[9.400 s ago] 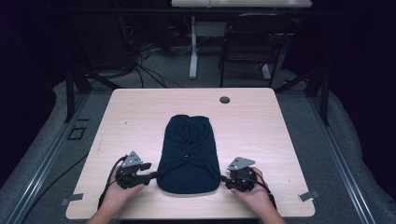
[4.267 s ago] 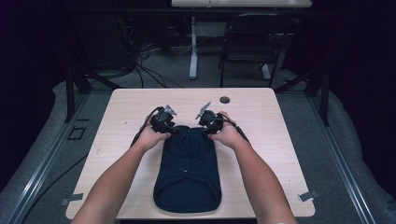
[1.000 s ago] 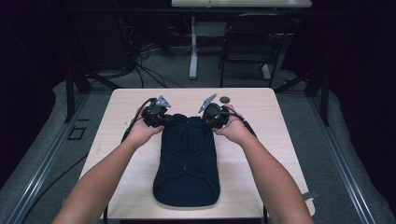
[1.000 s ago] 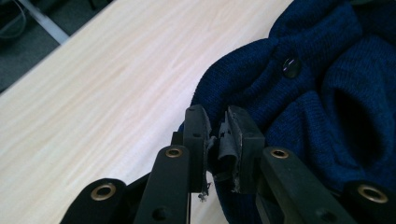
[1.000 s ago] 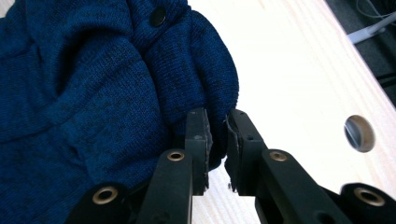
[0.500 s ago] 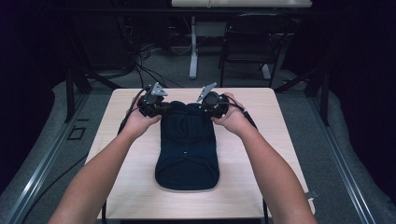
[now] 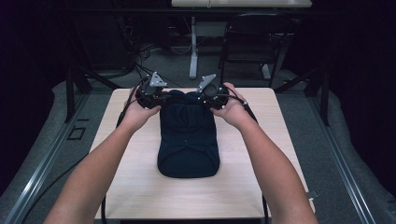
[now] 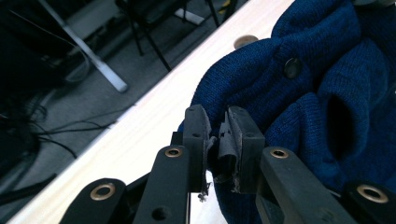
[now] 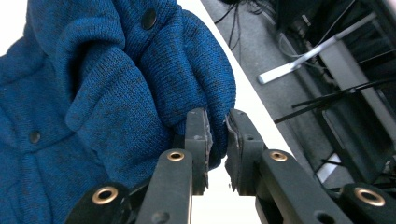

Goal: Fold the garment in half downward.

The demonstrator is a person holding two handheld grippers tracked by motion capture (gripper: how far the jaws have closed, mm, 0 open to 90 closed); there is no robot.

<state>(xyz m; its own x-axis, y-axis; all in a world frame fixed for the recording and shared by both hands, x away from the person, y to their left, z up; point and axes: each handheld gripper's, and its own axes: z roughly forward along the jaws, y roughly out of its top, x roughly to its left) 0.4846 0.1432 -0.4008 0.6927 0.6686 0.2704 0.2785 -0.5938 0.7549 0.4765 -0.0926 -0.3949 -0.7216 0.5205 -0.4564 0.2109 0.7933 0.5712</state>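
Since the frame half a second before, both grippers have carried the far end of the blue knit garment (image 7: 188, 135) a little farther toward the far edge of the table (image 7: 140, 186), and the near hem has slid up the tabletop with it, leaving more bare wood in front of the person. The garment now lies lengthwise down the middle of the table, its near end rounded and flat, its far end bunched and lifted between the two tools. On the left, the left hand (image 7: 135, 111) holds the left gripper (image 7: 159, 99) at the garment's far left corner; in the left gripper view (image 8: 217, 140) its black jaws stand nearly together with a fold of the knit edge pinched between the worn pads, so it is clamped on the cloth. A dark button (image 8: 292, 67) sits on the fabric beyond the jaws, and a small round disc (image 8: 246, 41) lies on the wood near the table's far edge. In the middle, the raised cloth sags into folds between the two tools. On the right, the right hand (image 7: 231, 109) holds the right gripper (image 7: 201, 99) at the far right corner; in the right gripper view (image 9: 217, 140) a bulge of blue knit is caught between the closely set jaws, with another button (image 9: 149, 18) higher up on the cloth. Beyond the table stands a dark chair (image 7: 254, 42) on the grey floor.
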